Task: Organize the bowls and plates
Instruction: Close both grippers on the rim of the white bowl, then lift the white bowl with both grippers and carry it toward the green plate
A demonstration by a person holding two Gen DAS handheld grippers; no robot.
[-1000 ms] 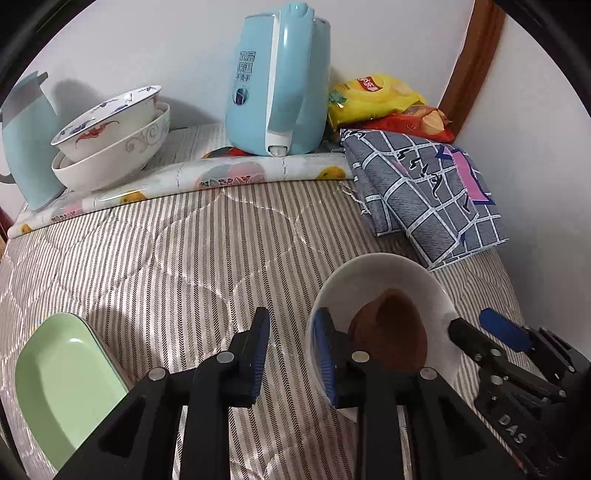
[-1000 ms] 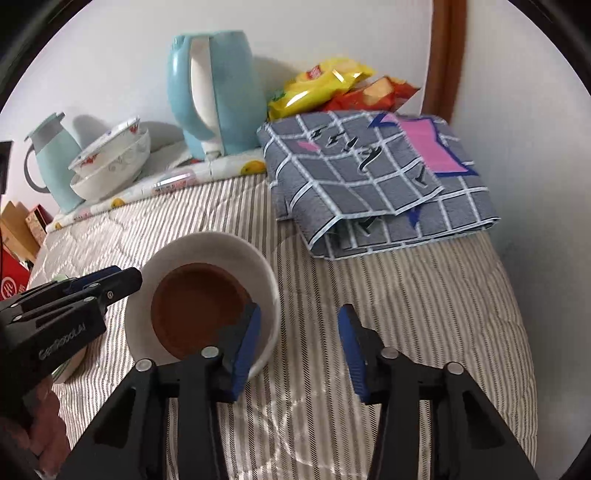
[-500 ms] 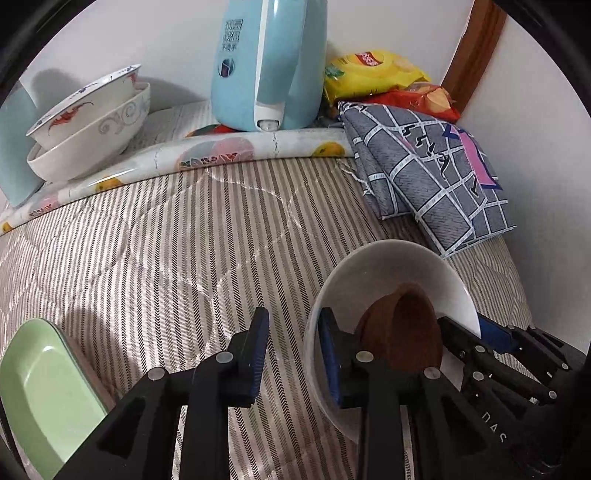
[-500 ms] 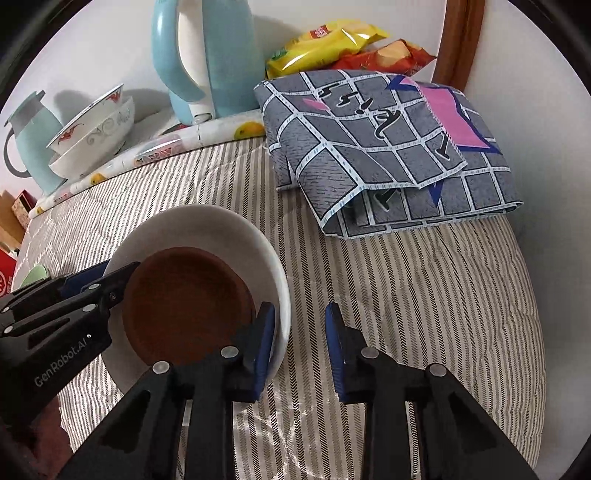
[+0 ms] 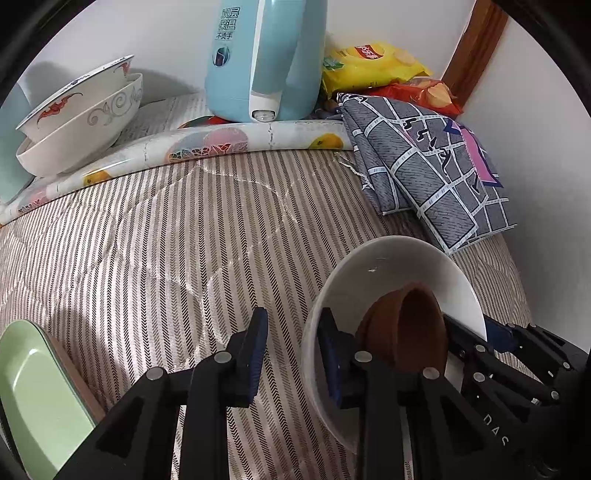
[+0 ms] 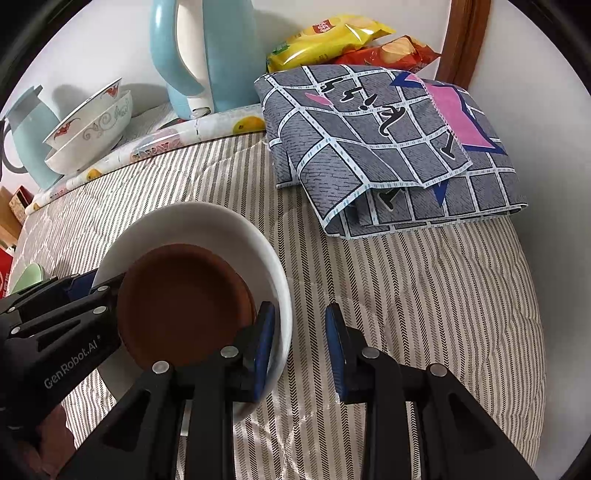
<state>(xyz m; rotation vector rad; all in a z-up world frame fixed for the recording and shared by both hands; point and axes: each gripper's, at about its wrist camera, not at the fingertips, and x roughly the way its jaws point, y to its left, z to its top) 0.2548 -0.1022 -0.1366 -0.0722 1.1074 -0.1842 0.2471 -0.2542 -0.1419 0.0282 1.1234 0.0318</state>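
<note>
A white bowl holds a brown dish above the striped bed cover. My left gripper straddles the bowl's left rim, one pad inside and one outside, jaws slightly apart. My right gripper straddles the opposite rim the same way. The bowl looks lifted and tilted between both grippers. Two stacked patterned bowls sit at the back left. A green plate lies at the lower left.
A blue kettle stands at the back on a rolled printed mat. A folded grey checked cloth and snack bags lie at the back right by the wall. A teal jug stands far left.
Both grippers narrowed onto the white bowl's rim from opposite sides. The bowl with the brown dish has risen and tilted, and the views moved closer to the back of the bed.
</note>
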